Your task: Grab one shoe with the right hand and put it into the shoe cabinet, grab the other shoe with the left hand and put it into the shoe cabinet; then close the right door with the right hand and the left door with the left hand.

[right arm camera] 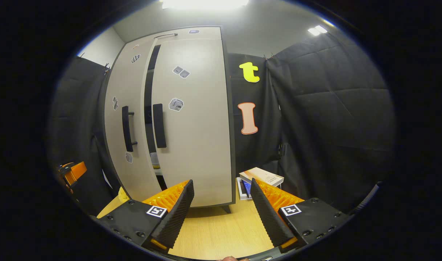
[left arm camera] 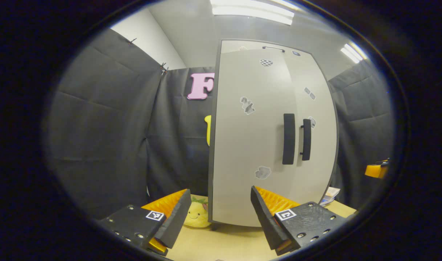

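Note:
The pale shoe cabinet [left arm camera: 257, 145] stands upright in the left gripper view, just ahead of my open left gripper [left arm camera: 221, 214]. Its left door [left arm camera: 250, 137] and right door [left arm camera: 315, 137] both carry dark vertical handles [left arm camera: 288, 139]. In the right gripper view the cabinet [right arm camera: 191, 127] has its right door [right arm camera: 195, 123] nearly flush, while the left door [right arm camera: 128, 127] stands slightly ajar, leaving a dark gap [right arm camera: 148, 108] between them. My right gripper [right arm camera: 221, 210] is open with nothing between its fingers, a short way in front of the cabinet's right corner. The shoes are hidden.
The cabinet rests on a light wooden table [right arm camera: 213, 232]. A yellow plush toy [left arm camera: 197, 214] lies at the cabinet's left foot. Books [right arm camera: 260, 177] are stacked to the cabinet's right. The other gripper shows at the edge [left arm camera: 376, 169] [right arm camera: 72, 172]. Black cloth walls surround the booth.

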### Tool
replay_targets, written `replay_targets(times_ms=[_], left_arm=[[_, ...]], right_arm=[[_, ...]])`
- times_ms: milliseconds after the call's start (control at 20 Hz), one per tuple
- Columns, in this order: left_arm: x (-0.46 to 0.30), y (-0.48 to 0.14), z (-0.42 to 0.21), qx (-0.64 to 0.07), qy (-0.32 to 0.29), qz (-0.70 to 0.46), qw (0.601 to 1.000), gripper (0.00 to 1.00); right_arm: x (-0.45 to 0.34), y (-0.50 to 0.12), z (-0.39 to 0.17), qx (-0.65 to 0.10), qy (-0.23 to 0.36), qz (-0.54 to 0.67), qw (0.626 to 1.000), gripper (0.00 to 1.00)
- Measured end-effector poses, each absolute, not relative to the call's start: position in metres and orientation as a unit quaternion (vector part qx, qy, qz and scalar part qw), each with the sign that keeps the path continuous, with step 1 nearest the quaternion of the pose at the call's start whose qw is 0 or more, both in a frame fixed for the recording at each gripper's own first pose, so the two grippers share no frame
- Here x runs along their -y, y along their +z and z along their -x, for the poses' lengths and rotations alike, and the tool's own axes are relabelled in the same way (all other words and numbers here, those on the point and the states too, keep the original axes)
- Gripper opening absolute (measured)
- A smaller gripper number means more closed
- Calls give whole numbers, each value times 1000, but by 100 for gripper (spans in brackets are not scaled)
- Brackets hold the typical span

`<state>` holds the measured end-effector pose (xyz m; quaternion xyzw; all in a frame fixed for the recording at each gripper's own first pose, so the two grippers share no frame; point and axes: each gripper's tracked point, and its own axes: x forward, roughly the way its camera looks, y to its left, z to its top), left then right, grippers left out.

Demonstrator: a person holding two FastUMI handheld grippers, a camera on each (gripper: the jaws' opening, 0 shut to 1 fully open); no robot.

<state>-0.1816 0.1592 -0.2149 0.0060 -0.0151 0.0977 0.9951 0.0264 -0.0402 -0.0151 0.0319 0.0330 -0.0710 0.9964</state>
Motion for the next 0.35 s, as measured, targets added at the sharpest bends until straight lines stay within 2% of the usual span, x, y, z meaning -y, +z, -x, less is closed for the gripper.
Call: replay_targets(times_ms=[350], left_arm=[[-157, -238, 179, 2, 97, 21, 995, 94]], right_arm=[[32, -30, -40, -56, -64, -24, 996, 98]])
